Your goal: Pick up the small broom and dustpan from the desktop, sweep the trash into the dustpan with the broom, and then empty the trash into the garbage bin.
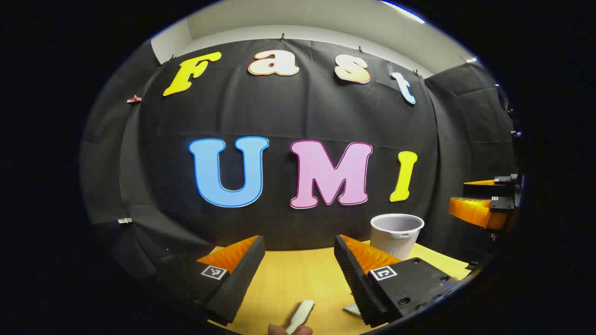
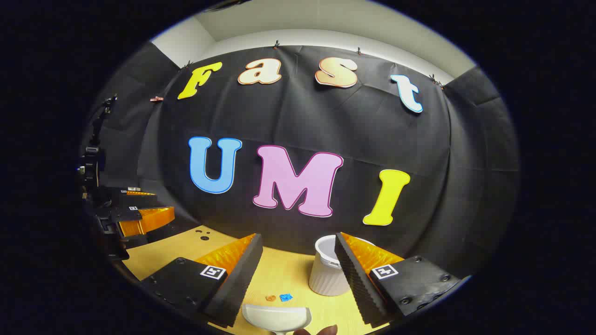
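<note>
Both your jaws are open above the desk (image 2: 288,279). The bin (image 2: 326,274) stands beside the trash (image 2: 279,297), behind the dustpan (image 2: 277,318).

Garbage bin (image 2: 326,274) blocks the table's (image 2: 158,253) far right.

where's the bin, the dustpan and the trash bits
garbage bin (image 1: 396,235): left gripper view, on its ribbed outer wall.
dustpan (image 2: 277,317): right gripper view, on the pale scoop at the bottom edge.
trash bits (image 2: 285,297): right gripper view, on the blue scrap on the desktop, beside a small brown one.
</note>
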